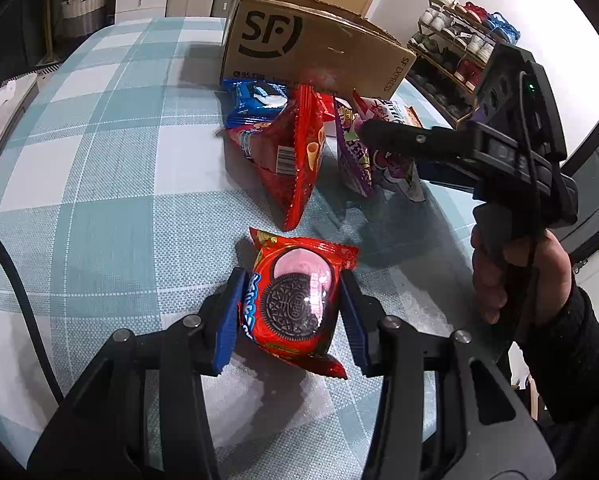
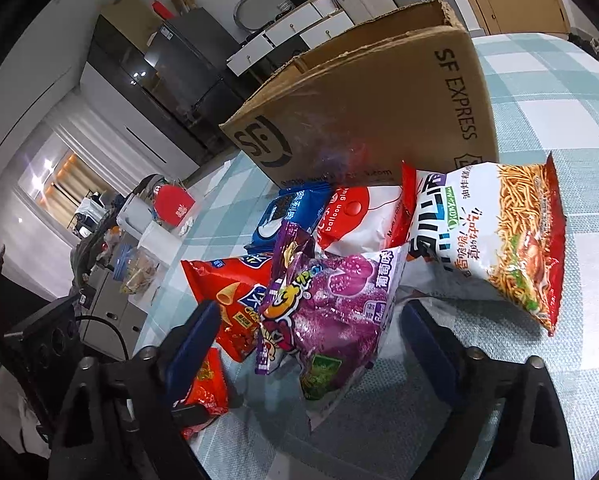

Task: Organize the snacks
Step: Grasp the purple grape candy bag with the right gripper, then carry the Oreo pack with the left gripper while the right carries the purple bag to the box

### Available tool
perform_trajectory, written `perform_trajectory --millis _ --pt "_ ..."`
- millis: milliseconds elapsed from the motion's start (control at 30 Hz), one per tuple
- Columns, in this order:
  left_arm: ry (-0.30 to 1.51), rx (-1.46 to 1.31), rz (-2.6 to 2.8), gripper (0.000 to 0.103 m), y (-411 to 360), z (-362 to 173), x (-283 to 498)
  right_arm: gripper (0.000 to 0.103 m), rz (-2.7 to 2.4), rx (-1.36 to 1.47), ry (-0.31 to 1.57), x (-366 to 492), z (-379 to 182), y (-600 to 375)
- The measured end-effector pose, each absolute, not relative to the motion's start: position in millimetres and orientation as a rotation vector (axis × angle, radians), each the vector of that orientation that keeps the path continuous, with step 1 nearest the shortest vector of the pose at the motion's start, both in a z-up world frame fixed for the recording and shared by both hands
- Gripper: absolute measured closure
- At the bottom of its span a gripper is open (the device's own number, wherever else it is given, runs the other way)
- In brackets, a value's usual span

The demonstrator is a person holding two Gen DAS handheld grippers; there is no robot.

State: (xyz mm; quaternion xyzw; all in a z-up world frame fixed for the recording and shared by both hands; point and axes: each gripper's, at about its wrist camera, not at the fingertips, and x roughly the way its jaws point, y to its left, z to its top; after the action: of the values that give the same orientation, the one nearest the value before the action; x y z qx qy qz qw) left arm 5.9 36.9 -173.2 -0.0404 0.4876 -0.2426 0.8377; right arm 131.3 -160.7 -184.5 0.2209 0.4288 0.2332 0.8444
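Nearest, the left gripper (image 1: 291, 312) clamps one red Oreo packet (image 1: 295, 300) between its blue pads, low over the checked tabletop (image 1: 99, 200). Further off, the right gripper (image 2: 305, 332) stands wide around one purple grape-candy bag (image 2: 339, 308), pads not pressing it. Around that lie one red cone-snack bag (image 2: 227, 296), one blue Oreo packet (image 2: 283, 216), one white balloon-gum bag (image 2: 359, 216) and one noodle-snack bag (image 2: 499, 240). Farthest stands one cardboard box (image 2: 379, 112).
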Motion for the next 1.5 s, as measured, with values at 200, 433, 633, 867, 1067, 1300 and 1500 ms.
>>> perform_trajectory --millis 200,433,633,867,1067,1300,1500 --pt "1.033 -0.083 -0.503 0.061 37 -171 5 0.039 0.469 0.464 0.911 135 -187 -156" --pt "1.028 -0.077 -0.486 0.06 38 -164 0 0.043 0.469 0.469 0.883 124 -186 -162" --pt "1.025 -0.085 -0.474 0.06 40 -158 -4 0.046 0.467 0.479 0.849 110 -177 -174" --pt "1.003 -0.076 -0.463 0.06 40 -146 -12 0.046 0.472 0.495 0.815 87 -167 -190" --pt "0.994 -0.051 -0.444 0.061 35 -135 -17 0.046 0.471 0.503 0.777 64 -155 -206" --pt "1.001 -0.062 -0.422 0.06 36 -127 -19 0.046 0.441 0.529 0.742 43 -145 -224" --pt "0.984 -0.059 -0.42 0.06 34 -111 -16 0.046 0.435 0.532 0.709 32 -124 -234"
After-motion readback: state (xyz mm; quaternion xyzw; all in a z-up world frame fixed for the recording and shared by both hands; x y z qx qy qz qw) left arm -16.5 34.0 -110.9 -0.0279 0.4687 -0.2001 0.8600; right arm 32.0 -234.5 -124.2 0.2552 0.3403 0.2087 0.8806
